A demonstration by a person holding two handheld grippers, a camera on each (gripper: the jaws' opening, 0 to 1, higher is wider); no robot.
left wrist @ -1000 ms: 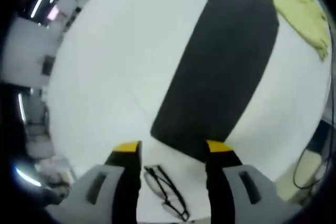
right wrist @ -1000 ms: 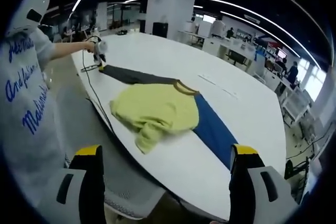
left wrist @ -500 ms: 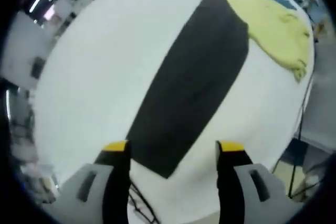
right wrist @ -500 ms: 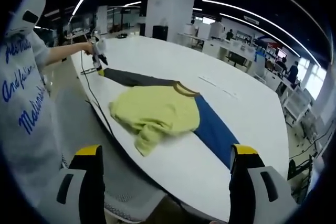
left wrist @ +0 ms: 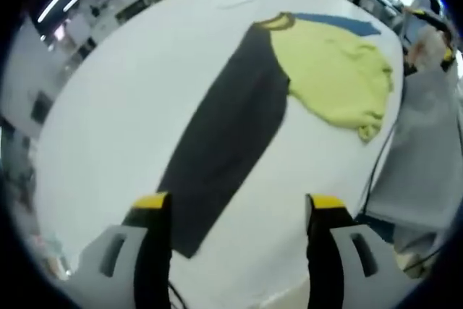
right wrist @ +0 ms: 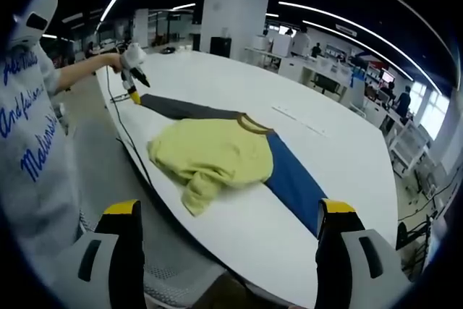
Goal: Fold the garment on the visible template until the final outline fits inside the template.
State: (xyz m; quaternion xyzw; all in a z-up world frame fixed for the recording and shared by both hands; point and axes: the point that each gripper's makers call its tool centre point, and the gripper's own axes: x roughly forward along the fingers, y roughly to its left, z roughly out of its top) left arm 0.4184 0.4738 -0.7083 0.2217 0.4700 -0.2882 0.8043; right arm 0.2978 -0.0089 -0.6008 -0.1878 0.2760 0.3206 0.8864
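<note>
Here both hand-held grippers [left wrist: 236, 204] [right wrist: 228, 208] gape empty; the sleeve's [right wrist: 29, 135] blue writing stays illegible.

place: open-plan lab hall | evidence: ceiling strip lights [right wrist: 340, 21], pillar [right wrist: 231, 9], crowded workbenches [right wrist: 325, 74]

left tool [right wrist: 133, 76] lifted up off the table [right wrist: 217, 77], away from dark template [left wrist: 224, 135] end
</note>
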